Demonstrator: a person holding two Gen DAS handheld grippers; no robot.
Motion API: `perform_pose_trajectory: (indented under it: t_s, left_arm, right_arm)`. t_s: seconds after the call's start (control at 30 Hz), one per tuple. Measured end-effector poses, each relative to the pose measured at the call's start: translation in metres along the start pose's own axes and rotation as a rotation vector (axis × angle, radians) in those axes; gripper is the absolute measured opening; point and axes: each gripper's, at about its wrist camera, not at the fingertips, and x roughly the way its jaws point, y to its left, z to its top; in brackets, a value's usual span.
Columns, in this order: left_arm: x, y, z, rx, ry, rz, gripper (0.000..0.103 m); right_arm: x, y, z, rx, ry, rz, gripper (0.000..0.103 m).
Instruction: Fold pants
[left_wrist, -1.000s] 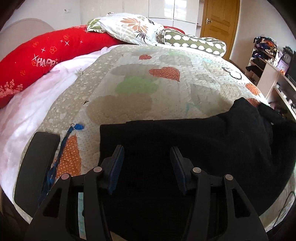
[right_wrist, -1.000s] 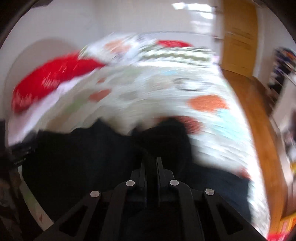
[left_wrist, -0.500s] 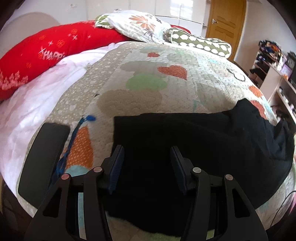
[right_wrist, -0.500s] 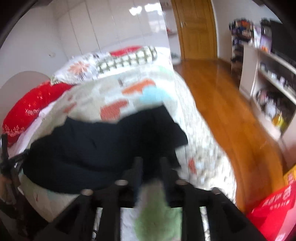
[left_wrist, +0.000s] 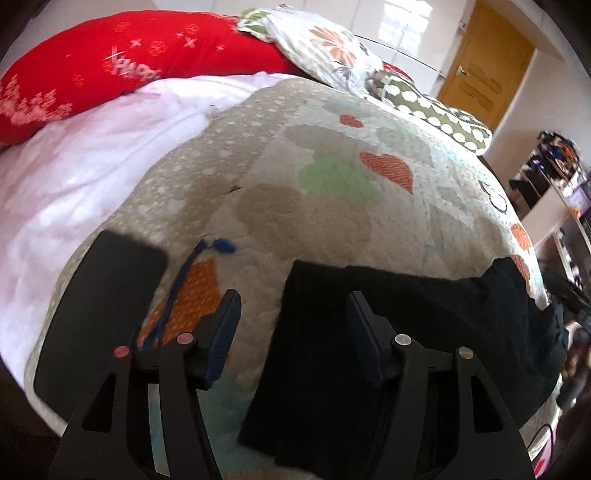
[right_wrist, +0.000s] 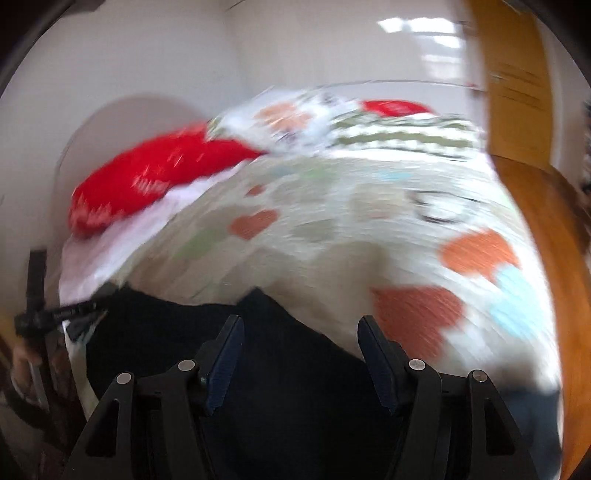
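Note:
The black pants (left_wrist: 417, 332) lie folded on the quilted bedspread (left_wrist: 332, 177) near the bed's front edge. My left gripper (left_wrist: 291, 306) is open and empty, above the left end of the pants, its right finger over the cloth. In the blurred right wrist view the pants (right_wrist: 280, 354) lie under my right gripper (right_wrist: 299, 332), which is open and empty over their right end. The left gripper shows at the far left of the right wrist view (right_wrist: 55, 314).
A black flat object (left_wrist: 99, 306) lies on the bed at the left, with a blue cord (left_wrist: 184, 273) beside it. A red pillow (left_wrist: 140, 62), a floral pillow (left_wrist: 325, 48) and a dotted pillow (left_wrist: 436, 114) lie at the head. Shelves (left_wrist: 554, 177) stand right.
My right gripper was shut on the pants one second ago; it has let go and now stands open. My left gripper has shifted left, so the pants' left edge now lies between its fingers.

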Motion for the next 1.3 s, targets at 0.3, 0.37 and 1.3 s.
perform_pose_trajectory:
  t_s: [0.3,0.37,1.3]
  left_arm:
    - [0.026,-0.023,0.009,0.116,0.034,-0.090,0.040]
    - [0.024,-0.026,0.010,0.128,0.024,-0.096,0.038]
    - [-0.009,-0.051,-0.038,0.144,-0.003,-0.020,0.007]
  right_arm:
    - [0.053,0.010,-0.001,-0.071,0.098,0.043,0.003]
    - [0.043,0.007,0.001,-0.055,0.063,0.038,0.003]
    - [-0.036,-0.012,-0.089,0.131,0.071,-0.162,0.023]
